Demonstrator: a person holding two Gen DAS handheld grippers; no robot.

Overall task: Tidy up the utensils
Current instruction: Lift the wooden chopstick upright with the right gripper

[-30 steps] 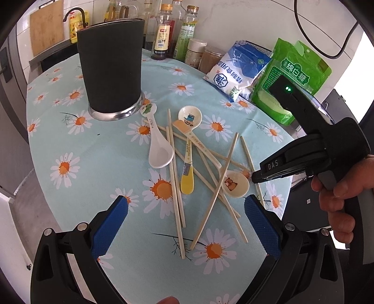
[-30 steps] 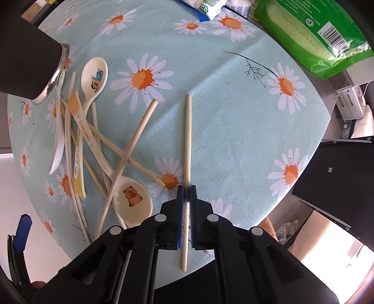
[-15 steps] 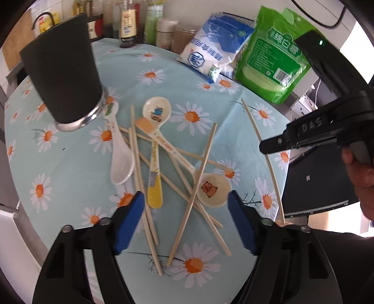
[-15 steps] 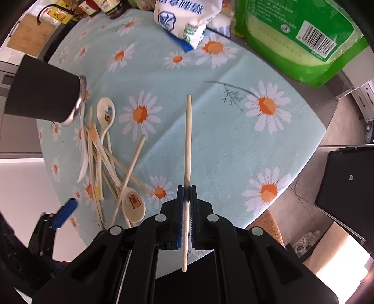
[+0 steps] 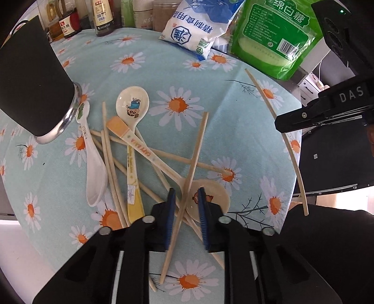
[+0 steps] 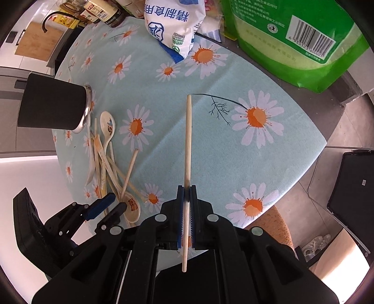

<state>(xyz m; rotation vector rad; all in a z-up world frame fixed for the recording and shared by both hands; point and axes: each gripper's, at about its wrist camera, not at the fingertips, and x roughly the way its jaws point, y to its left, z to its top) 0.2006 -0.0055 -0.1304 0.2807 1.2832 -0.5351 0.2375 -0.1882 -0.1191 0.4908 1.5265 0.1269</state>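
Observation:
Several wooden chopsticks and spoons lie crossed on the daisy tablecloth [image 5: 210,81]. Beside them stands a black utensil holder [image 5: 32,81], also at the left of the right wrist view [image 6: 51,105]. My left gripper [image 5: 186,203] points down over the pile. Its jaws are closing around one chopstick [image 5: 198,145], and the blue pads stand short of touching it. The bowl of a cartoon spoon [image 5: 215,196] lies just under them. My right gripper [image 6: 186,194] is shut on a single chopstick [image 6: 188,140] held above the table. That gripper [image 5: 327,112] and its chopstick [image 5: 289,149] show at the right of the left wrist view.
A white-and-blue bag [image 5: 194,25], a green bag [image 5: 275,35] and bottles [image 5: 100,16] line the table's far side. The table edge [image 6: 303,163] curves close on the right, with a black case [image 6: 350,194] on the floor below. My left gripper [image 6: 112,207] shows at lower left.
My left gripper moved in and down over the pile, and its jaws narrowed from wide open to either side of one chopstick. My right gripper lifted its chopstick off the table and away from the pile.

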